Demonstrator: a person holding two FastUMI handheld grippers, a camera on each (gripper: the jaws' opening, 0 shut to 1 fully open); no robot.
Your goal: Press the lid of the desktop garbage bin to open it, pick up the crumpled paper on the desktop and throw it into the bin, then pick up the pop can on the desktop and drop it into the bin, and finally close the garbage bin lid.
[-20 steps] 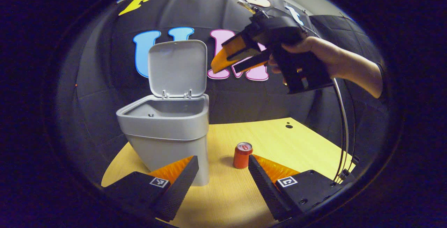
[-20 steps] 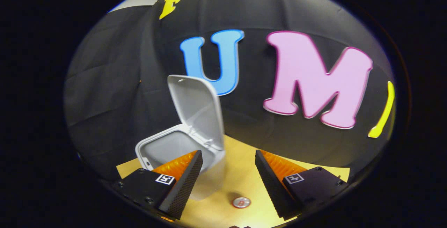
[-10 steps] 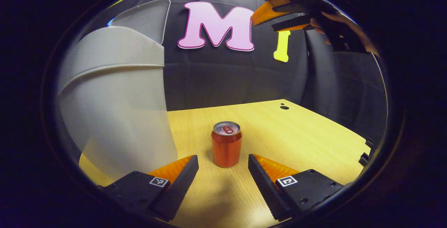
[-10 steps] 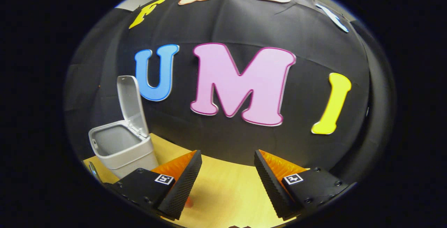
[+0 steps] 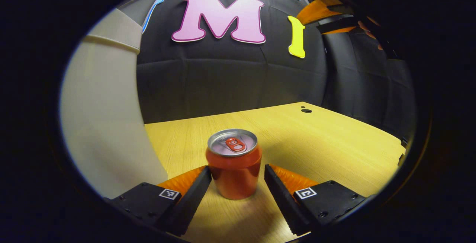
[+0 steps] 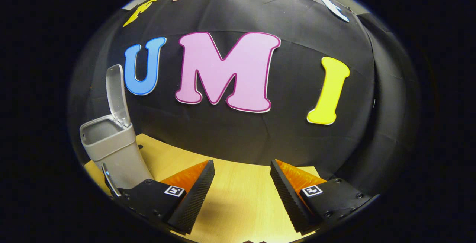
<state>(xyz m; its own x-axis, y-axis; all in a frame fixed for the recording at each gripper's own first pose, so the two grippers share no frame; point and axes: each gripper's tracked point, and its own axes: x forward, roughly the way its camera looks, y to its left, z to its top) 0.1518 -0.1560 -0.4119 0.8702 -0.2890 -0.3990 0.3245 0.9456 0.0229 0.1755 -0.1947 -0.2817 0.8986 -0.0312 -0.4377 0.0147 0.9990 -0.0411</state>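
A red pop can (image 5: 234,164) stands upright on the wooden desktop (image 5: 316,146), right between the fingers of my left gripper (image 5: 238,172), which is open around it with small gaps on both sides. The grey garbage bin (image 5: 108,116) rises close on the left; its lid (image 6: 116,92) stands open in the right gripper view, where the bin (image 6: 108,148) is at the far left. My right gripper (image 6: 241,183) is open and holds nothing, up above the desk. That gripper (image 5: 327,14) also shows high at the upper right of the left gripper view, held by a hand.
The desktop (image 6: 230,198) runs back to the black cloth wall. A small dark hole (image 5: 306,110) marks the desk's far right part, and the desk's right edge (image 5: 399,150) lies close by.
My left gripper has come down and forward until the can sits between its fingers. The right gripper has swung to the right and away from the bin.
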